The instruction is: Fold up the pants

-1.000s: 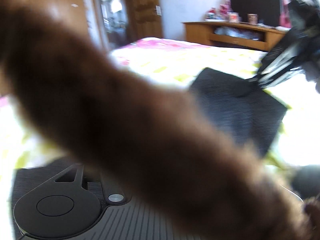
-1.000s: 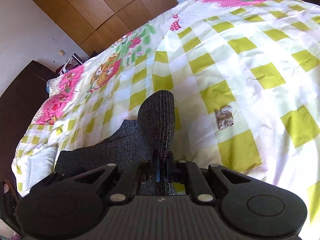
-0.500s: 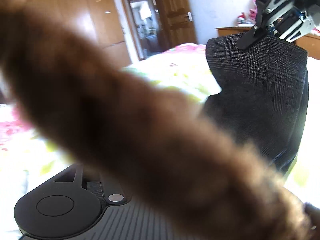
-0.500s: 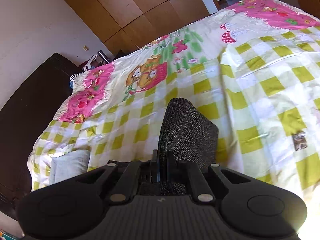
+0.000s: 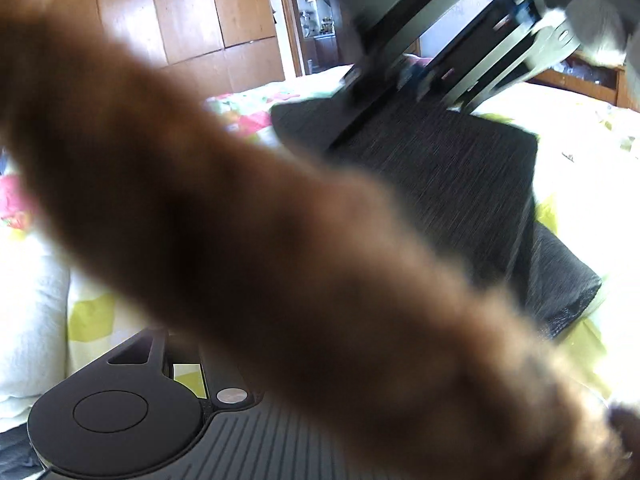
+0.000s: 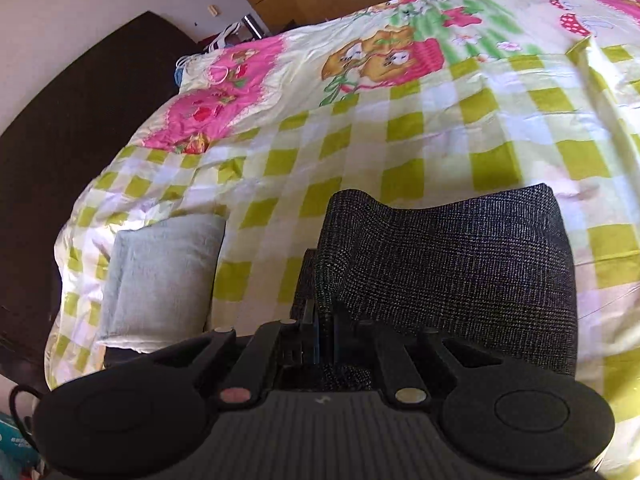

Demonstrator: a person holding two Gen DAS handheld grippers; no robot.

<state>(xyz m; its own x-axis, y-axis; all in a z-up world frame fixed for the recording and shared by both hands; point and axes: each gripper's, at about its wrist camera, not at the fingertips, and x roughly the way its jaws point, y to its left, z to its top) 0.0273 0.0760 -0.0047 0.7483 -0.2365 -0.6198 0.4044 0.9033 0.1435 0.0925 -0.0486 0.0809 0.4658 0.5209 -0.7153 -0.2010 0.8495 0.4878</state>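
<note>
The dark grey checked pants lie partly folded on the bed, one layer draped over another. My right gripper is shut on an edge of the pants, and the cloth hangs from its tips. In the left wrist view the pants show as a folded dark slab, with the right gripper blurred above them. A blurred brown furry sleeve crosses the left wrist view and hides the left gripper's fingers.
The bed has a yellow-green checked cover with pink cartoon prints. A folded pale grey cloth lies at the bed's left edge. A dark headboard stands at the left. Wooden wardrobes and an open doorway stand behind the bed.
My right gripper has carried the held pants edge over and down toward me, laying that part across the rest. The left wrist view has stayed blocked by the sleeve.
</note>
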